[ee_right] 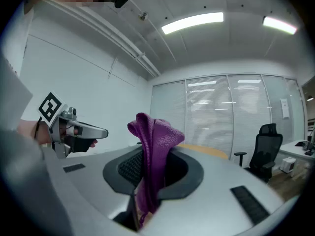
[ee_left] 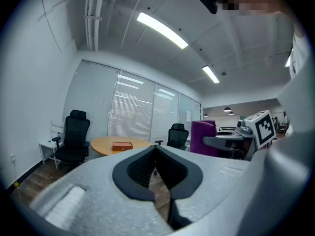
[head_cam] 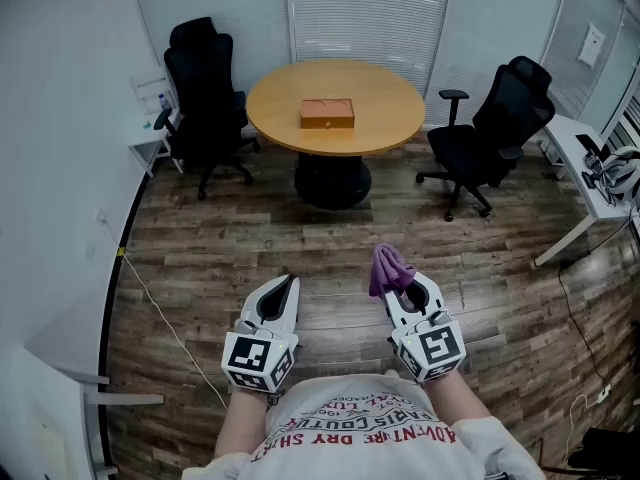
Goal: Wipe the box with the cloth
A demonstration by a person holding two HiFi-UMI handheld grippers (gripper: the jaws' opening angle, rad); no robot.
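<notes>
An orange-brown box (head_cam: 327,114) lies on the round wooden table (head_cam: 380,118) at the far side of the room; the left gripper view shows the box (ee_left: 122,145) small and distant. A purple cloth (head_cam: 390,267) sticks up from my right gripper (head_cam: 402,290), which is shut on it. In the right gripper view the cloth (ee_right: 153,151) stands bunched between the jaws of the right gripper (ee_right: 147,178). My left gripper (head_cam: 279,296) is shut with nothing in it, its jaws meeting at the tip in the left gripper view (ee_left: 155,150). Both grippers are held low over the floor, well short of the table.
Two black office chairs (head_cam: 205,88) (head_cam: 495,128) flank the table. A white side table (head_cam: 150,138) stands at the left wall, a white desk (head_cam: 590,183) at the right. A cable (head_cam: 160,313) runs across the wooden floor at left. Blinds cover the far windows.
</notes>
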